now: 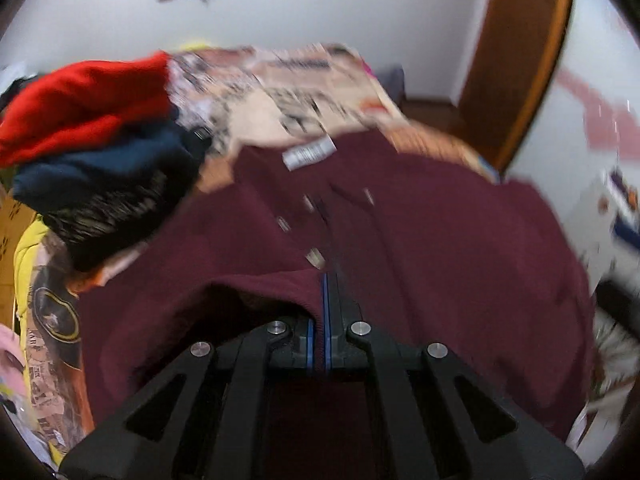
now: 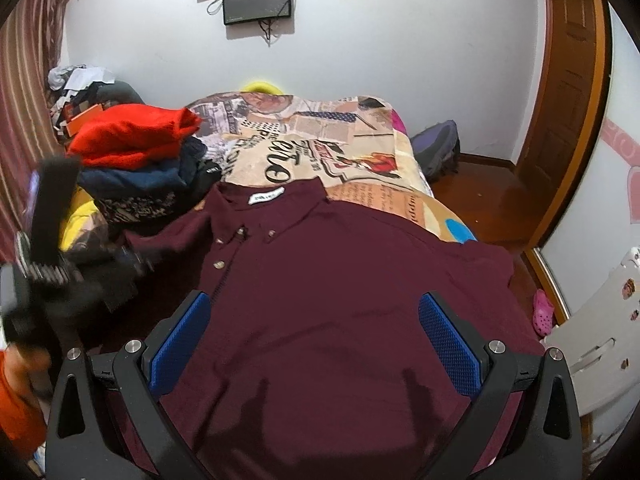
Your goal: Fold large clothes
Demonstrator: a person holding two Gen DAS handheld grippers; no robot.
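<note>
Left wrist view first: the left gripper has its jaws pressed together on a fold of the maroon shirt, the cloth pinched between the blue pads and lifted into a ridge just in front of them. The shirt lies spread across the bed, collar and white label at the far end (the picture is blurred). A stack of folded clothes, red on top, then navy, then a dark patterned piece, sits on the bed to the left, near the shirt's shoulder.

Right wrist view: the right gripper hovers over the lower half of the shirt with its jaws spread wide, one blue pad on each side, nothing between them but the flat cloth below. The left gripper shows as a dark blur at the shirt's left edge. The stack of folded clothes stands beyond it. A wooden door is at the right.
</note>
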